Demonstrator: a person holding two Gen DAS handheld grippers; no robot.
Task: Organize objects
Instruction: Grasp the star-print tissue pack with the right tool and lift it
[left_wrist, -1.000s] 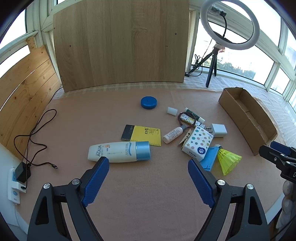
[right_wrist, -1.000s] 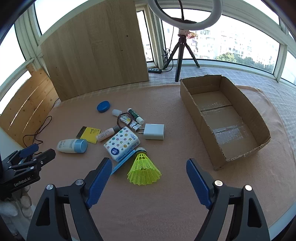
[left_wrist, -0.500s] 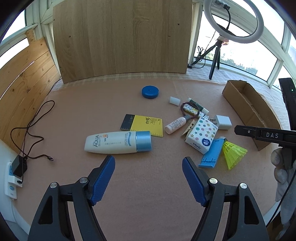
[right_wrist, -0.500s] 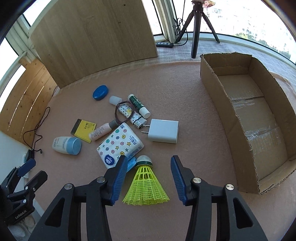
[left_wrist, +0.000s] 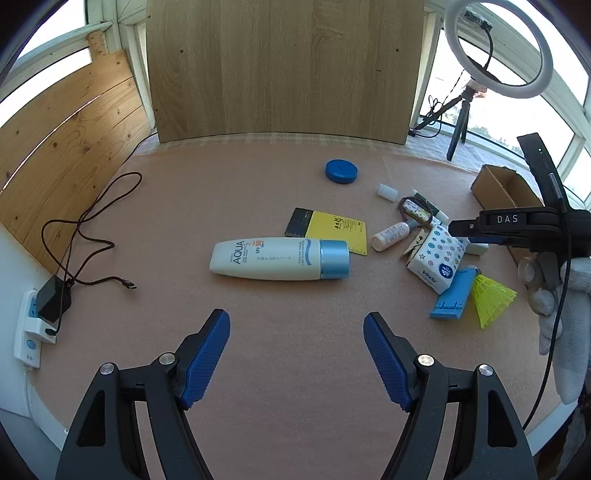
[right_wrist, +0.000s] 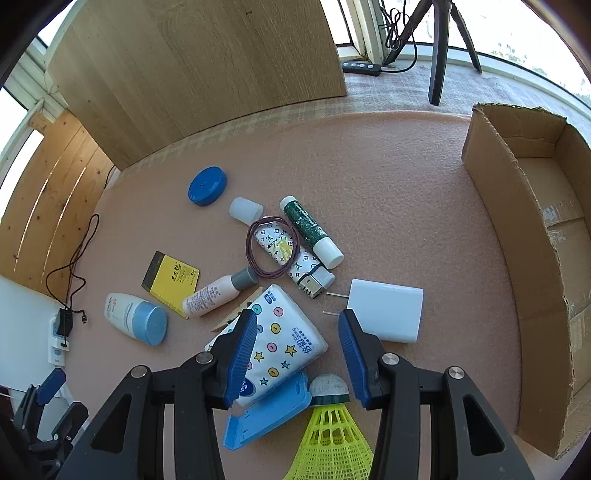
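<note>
Right gripper (right_wrist: 297, 347): jaws have just been closing and now stand part-way apart, hovering over the clutter near the mat's right side; the tissue pack shows between the blue pads, but nothing is pinched

Left gripper (left_wrist: 296, 358): jaws wide apart and empty, pointing down at bare mat near the front edge, short of the sunscreen bottle (left_wrist: 279, 258)

Likely target: the yellow shuttlecock (right_wrist: 330, 435), cork end (right_wrist: 328, 387) just under the right pad; could also be the star-print tissue pack (right_wrist: 275, 345), I can't tell which

Neighbours: blue plastic stand (right_wrist: 267, 415) lies touching the pack and just beside the shuttlecock; white charger (right_wrist: 386, 310) just beside the right pad

Destination: open cardboard box (right_wrist: 491, 206) at the mat's right edge, nothing visible in the part of it that shows

Doing it well: centre the pads on one item only; for the shuttlecock, take the firm cork, since the mesh skirt would probably flex and slip

Watch for: the left pad catching the soft pack, or the right pad nudging the charger

Progress: early, I'd judge; everything sits out on the mat (left_wrist: 221, 192)
</note>
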